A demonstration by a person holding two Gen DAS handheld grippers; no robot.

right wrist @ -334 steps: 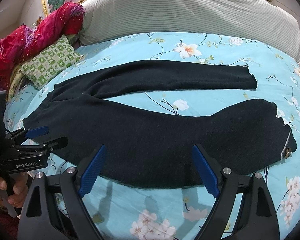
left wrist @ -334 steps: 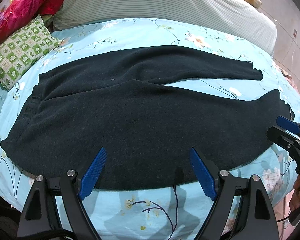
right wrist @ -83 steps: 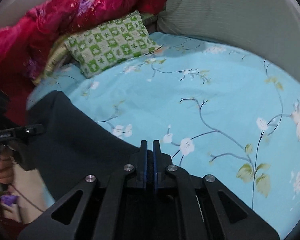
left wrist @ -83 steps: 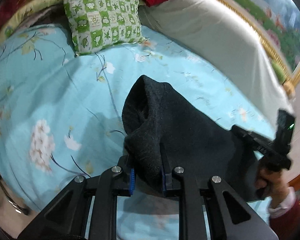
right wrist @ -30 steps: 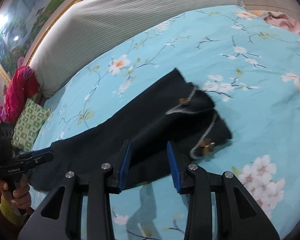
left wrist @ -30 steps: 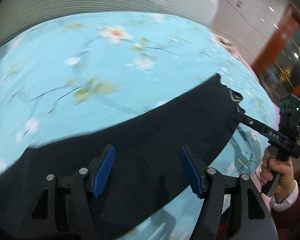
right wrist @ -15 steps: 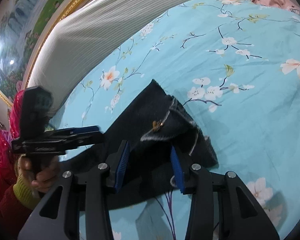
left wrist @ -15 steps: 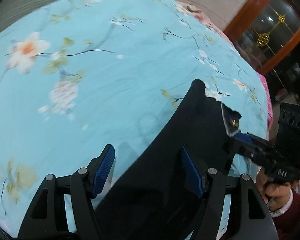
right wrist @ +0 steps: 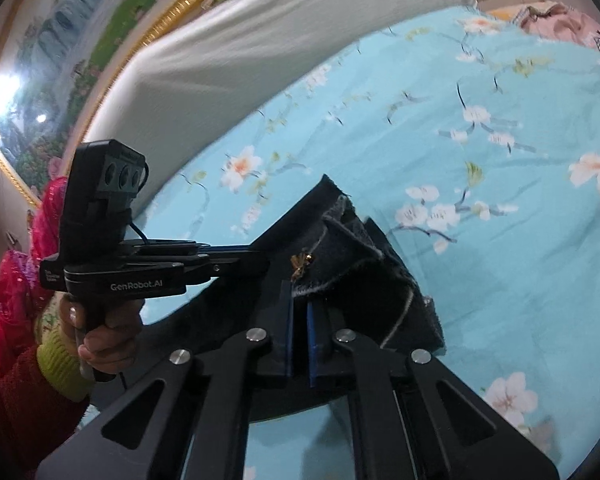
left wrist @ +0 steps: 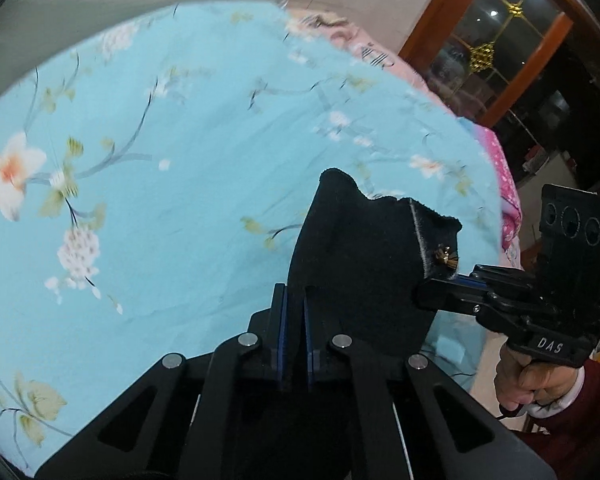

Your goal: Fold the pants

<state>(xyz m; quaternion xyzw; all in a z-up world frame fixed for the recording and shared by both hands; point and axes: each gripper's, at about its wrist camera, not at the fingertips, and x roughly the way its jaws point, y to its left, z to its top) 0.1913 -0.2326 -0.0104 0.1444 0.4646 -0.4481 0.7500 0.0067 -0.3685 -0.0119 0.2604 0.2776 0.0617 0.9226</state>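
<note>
While both hand-held grippers pinch dark pants, floral blue bedsheet, wooden glass-paned door.

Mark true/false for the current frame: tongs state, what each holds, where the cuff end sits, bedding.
1. Both tongs are shut on the pants. True: left tongs and right tongs each pinch dark fabric.
2. The pants lie spread flat with both legs apart. False: the cuff end is bunched and lifted between the two tongs.
3. A small gold ornament sits near the pale cuff seam. True.
4. The bedsheet is plain white. False: it is light blue with a flower print.
5. The left tongs are open, hovering over the sheet. False: they are closed on the fabric.
</note>
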